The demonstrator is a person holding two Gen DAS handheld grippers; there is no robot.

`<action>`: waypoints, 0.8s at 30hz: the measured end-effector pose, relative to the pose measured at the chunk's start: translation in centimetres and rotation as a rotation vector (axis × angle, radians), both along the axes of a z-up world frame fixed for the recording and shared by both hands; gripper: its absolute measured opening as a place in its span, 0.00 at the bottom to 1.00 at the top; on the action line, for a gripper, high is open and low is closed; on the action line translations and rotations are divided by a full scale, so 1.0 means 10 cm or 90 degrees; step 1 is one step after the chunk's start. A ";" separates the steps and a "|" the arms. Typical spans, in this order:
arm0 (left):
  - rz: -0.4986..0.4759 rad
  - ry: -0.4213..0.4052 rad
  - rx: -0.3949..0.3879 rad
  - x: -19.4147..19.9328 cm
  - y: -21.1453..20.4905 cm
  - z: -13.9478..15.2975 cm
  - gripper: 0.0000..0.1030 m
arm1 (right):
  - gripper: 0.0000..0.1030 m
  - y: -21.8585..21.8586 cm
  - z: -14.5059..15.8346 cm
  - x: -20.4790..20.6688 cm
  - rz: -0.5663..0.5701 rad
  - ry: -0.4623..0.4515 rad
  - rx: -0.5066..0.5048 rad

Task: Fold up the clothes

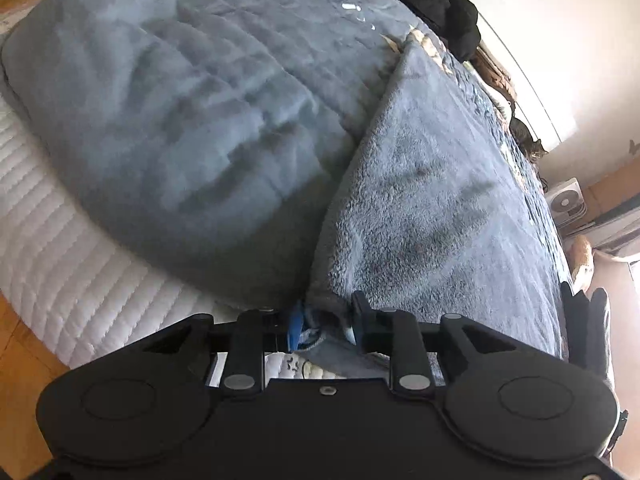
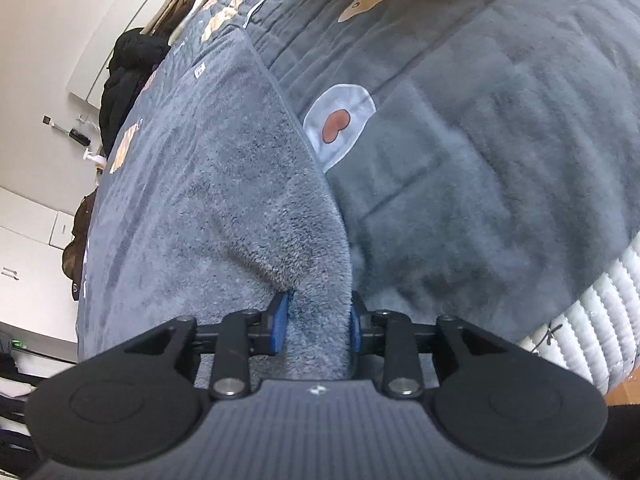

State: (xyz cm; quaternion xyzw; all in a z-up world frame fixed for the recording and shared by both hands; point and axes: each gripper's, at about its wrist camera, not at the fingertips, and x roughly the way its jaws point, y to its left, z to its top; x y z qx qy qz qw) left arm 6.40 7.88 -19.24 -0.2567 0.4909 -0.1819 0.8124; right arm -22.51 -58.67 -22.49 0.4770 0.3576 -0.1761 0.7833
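Left gripper (image 1: 322, 330): clamped on fleece garment (image 1: 432, 208) hem, 6 o'clock
Right gripper (image 2: 316, 326): jaws astride fleece edge, grip unclear
Risk: thick pile slips free, fold skews

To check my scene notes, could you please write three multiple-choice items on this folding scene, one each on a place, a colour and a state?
1. The white quilted pad lies: A under the grey fleece; B on top of it; C on the wall.
2. The right gripper has finger pads that are: A red; B blue; C yellow.
3. The fleece is: A rolled up; B hung up; C partly folded over itself.
A, its ribs show below the fleece's edge; B, blue shows on both fingers; C, a flap lies over the rest.
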 end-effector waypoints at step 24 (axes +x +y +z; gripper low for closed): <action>0.029 -0.171 -0.055 0.20 -0.24 1.06 0.07 | 0.11 -0.20 0.73 -0.12 -0.134 -0.222 0.147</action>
